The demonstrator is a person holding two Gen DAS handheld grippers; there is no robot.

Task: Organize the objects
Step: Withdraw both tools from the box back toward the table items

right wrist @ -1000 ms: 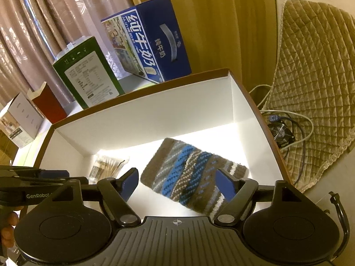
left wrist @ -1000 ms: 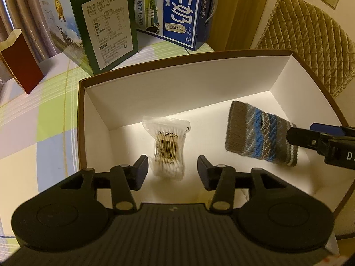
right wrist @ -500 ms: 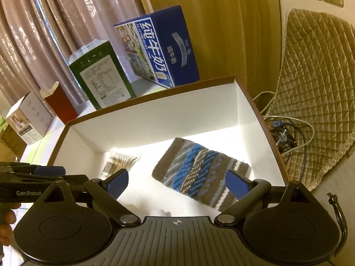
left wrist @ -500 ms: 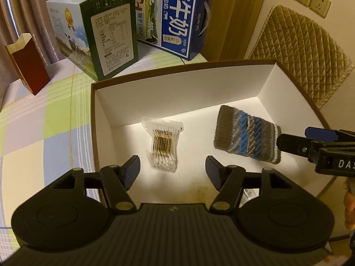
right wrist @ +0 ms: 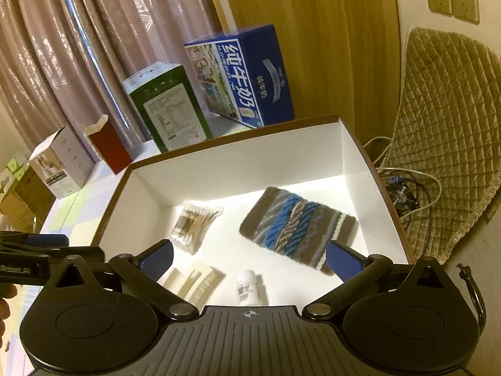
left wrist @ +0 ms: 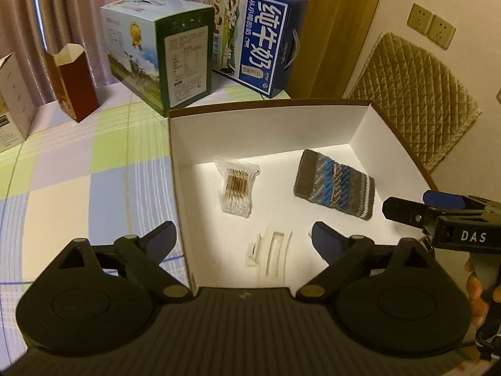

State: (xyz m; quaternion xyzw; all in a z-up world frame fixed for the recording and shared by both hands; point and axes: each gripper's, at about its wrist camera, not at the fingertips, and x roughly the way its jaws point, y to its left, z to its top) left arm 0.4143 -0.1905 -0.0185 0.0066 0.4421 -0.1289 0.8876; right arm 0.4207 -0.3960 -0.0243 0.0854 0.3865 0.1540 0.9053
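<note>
Left gripper (left wrist: 242,241) above near edge of white box (left wrist: 266,125), jaws spread, empty. Right gripper (right wrist: 249,258) likewise, jaws spread wide, empty. Inside box: cotton swab pack (left wrist: 238,189) left, knitted pouch (left wrist: 335,185) right, hair clip (left wrist: 269,250) and small white bottle (right wrist: 247,288) near front.

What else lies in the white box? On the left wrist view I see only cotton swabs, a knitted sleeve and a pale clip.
Observer: A small white bottle lies near the front, right of the clip.
Operator: Are the right tongs holding anything?
Observer: No, they are open and empty above the box floor.
Operator: Anything beyond the box's right wall?
Observer: A small fan lies there among cables.
</note>
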